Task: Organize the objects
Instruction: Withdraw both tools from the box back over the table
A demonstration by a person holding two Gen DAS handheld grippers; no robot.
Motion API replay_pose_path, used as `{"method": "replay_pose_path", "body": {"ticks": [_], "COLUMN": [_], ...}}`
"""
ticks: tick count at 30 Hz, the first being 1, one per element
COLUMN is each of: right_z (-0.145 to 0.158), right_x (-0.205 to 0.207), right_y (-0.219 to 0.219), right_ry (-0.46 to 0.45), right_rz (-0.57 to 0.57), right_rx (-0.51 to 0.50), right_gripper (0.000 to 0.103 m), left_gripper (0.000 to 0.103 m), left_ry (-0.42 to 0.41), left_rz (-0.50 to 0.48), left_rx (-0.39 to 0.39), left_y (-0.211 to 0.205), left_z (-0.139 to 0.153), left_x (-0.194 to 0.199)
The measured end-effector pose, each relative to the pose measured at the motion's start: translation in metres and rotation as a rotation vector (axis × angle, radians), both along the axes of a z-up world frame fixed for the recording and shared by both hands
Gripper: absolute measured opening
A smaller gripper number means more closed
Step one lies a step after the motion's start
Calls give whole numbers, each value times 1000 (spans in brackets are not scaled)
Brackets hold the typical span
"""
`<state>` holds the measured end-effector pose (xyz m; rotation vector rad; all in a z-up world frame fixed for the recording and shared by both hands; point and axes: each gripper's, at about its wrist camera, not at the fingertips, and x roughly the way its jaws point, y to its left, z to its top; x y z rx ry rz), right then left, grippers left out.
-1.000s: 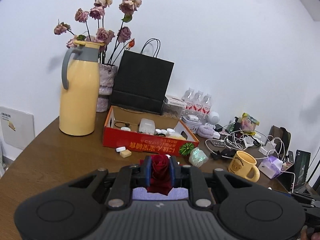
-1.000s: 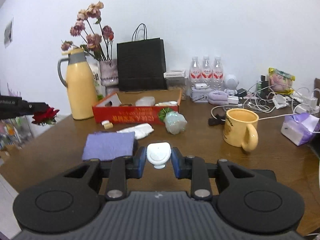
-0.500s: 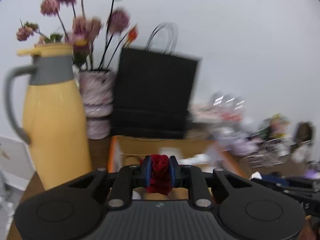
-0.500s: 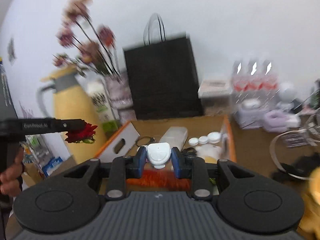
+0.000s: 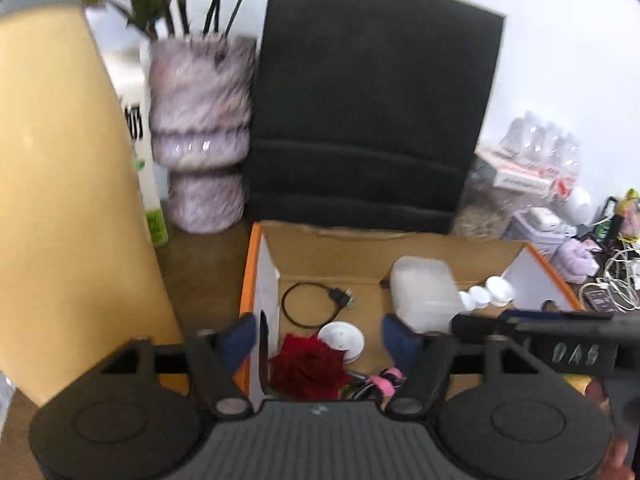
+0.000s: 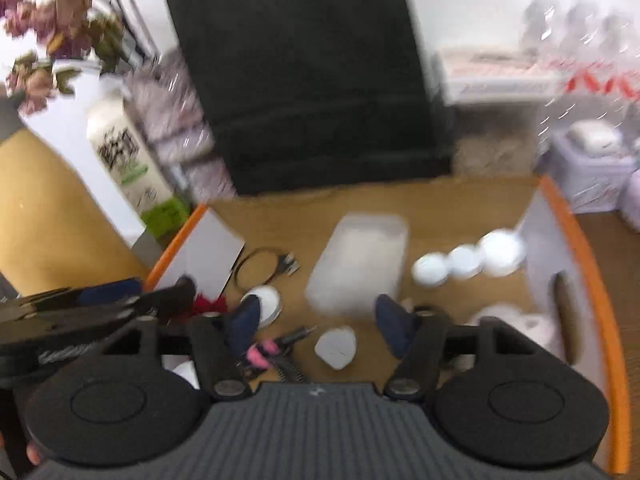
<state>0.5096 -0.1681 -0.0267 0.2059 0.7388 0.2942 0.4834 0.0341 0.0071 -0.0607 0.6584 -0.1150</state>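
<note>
Both grippers hang over the orange-rimmed cardboard box (image 5: 250, 264). My left gripper (image 5: 320, 340) is open; the red rose (image 5: 308, 368) lies loose in the box's near left corner between its fingers. My right gripper (image 6: 320, 324) is open; the small white case (image 6: 336, 346) lies on the box floor (image 6: 440, 208) between its fingers. The rose also shows in the right wrist view (image 6: 208, 304), partly hidden behind the left gripper.
In the box lie a black cable loop (image 5: 312, 304), a round white disc (image 5: 342, 340), a clear plastic case (image 5: 424, 296), small white jars (image 6: 464, 260) and a pink-tipped item (image 6: 260, 352). A yellow jug (image 5: 60, 200), vase (image 5: 200, 132) and black bag (image 5: 368, 100) stand behind.
Both grippers moved forward over the box and opened. The rose and the white case left the jaws and now lie in the box.
</note>
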Motion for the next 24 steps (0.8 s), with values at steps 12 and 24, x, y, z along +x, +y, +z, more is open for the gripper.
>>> {"method": "replay_pose_path", "body": {"ticks": [12, 24], "right_z": [69, 18], "right_x": [-171, -401], "right_y": [-52, -100], "right_ry": [-250, -154], "right_rz": [-41, -149], "right_rx": [-43, -16], "right_gripper": [96, 103], "left_gripper": [94, 101], "left_ry": [-245, -256], "left_rz": [-141, -196], "left_rx": [-143, -47], "left_y": [-10, -55], "left_z": [83, 32], "left_x": [-178, -394]}}
